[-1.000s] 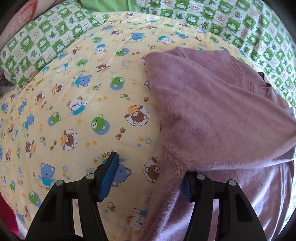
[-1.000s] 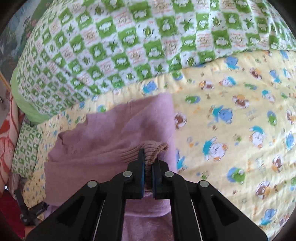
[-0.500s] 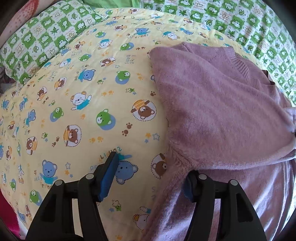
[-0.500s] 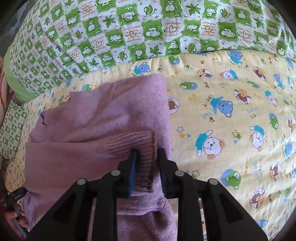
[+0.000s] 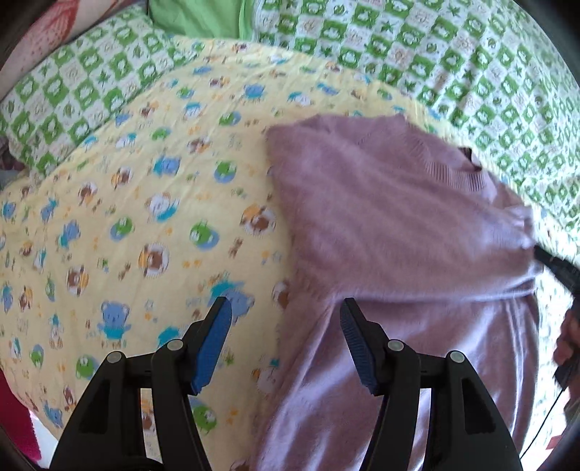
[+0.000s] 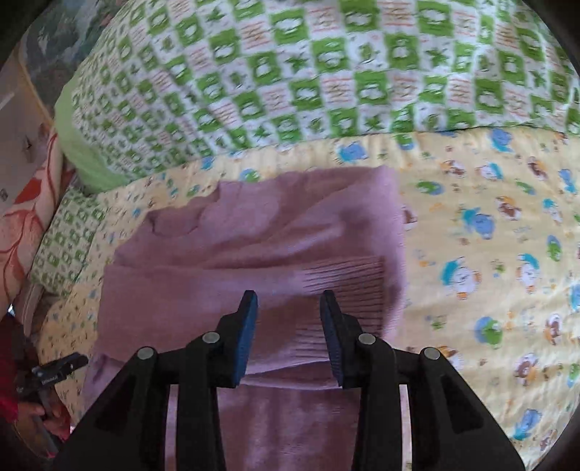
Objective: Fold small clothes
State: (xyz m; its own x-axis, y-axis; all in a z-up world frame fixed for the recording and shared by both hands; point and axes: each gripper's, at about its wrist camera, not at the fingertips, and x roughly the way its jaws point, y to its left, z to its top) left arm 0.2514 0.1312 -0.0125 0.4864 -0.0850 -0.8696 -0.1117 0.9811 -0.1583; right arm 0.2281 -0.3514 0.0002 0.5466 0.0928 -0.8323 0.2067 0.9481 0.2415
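A small mauve knit sweater lies on a yellow bear-print blanket. One sleeve is folded across its body, with the ribbed cuff lying flat in the right wrist view. My left gripper is open and empty, just above the sweater's left edge near the armpit. My right gripper is open and empty, hovering over the folded sleeve, just short of the cuff. The sweater fills the middle of the right wrist view. The right gripper's tip shows at the far right of the left wrist view.
A green-and-white checked quilt rises behind the blanket. A green pillow and a red-patterned cloth lie at the edges. The left gripper and the person's hand show at the lower left of the right wrist view.
My right gripper has opened and let go of the cuff, which now lies flat on the sweater. My left gripper stayed open and drew back a little.
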